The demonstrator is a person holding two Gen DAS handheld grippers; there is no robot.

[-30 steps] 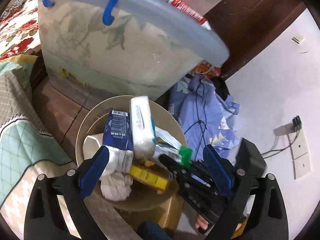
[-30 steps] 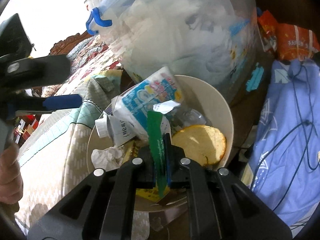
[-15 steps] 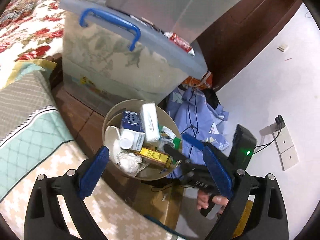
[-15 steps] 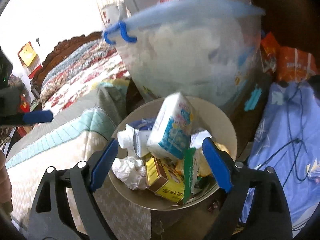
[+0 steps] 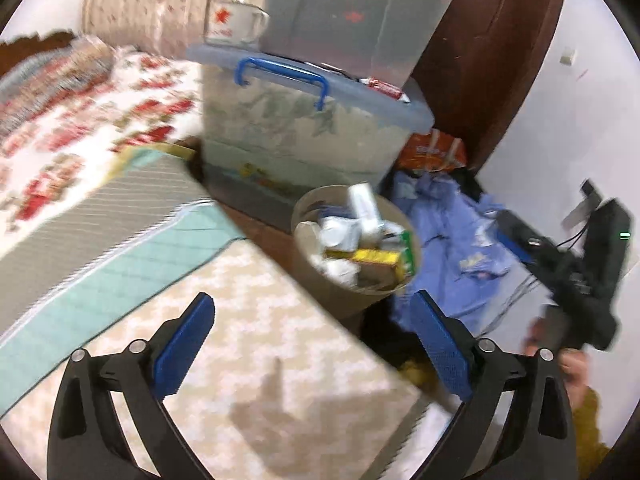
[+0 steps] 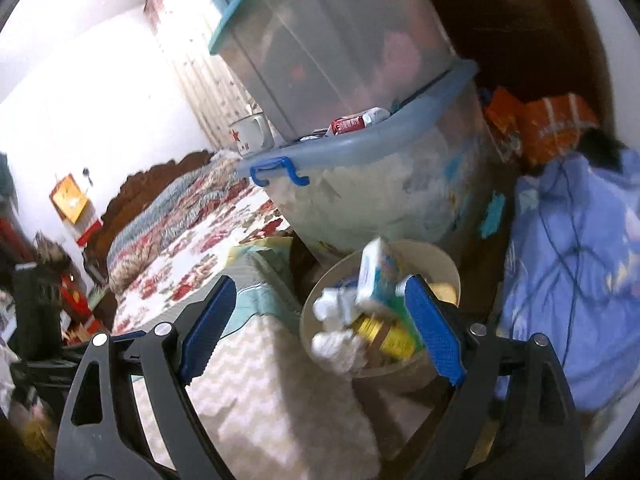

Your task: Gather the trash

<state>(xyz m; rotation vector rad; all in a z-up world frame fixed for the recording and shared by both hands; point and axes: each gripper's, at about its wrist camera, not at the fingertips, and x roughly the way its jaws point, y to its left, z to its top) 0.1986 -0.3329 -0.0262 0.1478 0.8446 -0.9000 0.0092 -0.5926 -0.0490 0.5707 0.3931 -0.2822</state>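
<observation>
- We see the left tool with jaws opening, spread wide, nothing between the blue pads; it hangs over the bed cover.
- Right tool has jaws wide apart, empty; nothing gripped.
- Trash bin is a round beige tub standing on the floor beside the bed edge, just in front of the storage box.
- From the right wrist view the bin sits partly behind the right-hand pad of the right tool.
- Bin is full: white-and-blue carton standing tilted on top, yellow box lying across, crumpled white tissue at the near rim, green strip at the right side.
- Storage box has a pale blue lid with a blue handle; a clear tub with teal lid is stacked on it, and a white enamel mug stands beside that tub.
- Blue cloth with cables lies on the floor right of the bin; orange packets behind it.
- The other tool's black body and a hand show at the right edge of the left wrist view.
- Both views are motion-blurred.
</observation>
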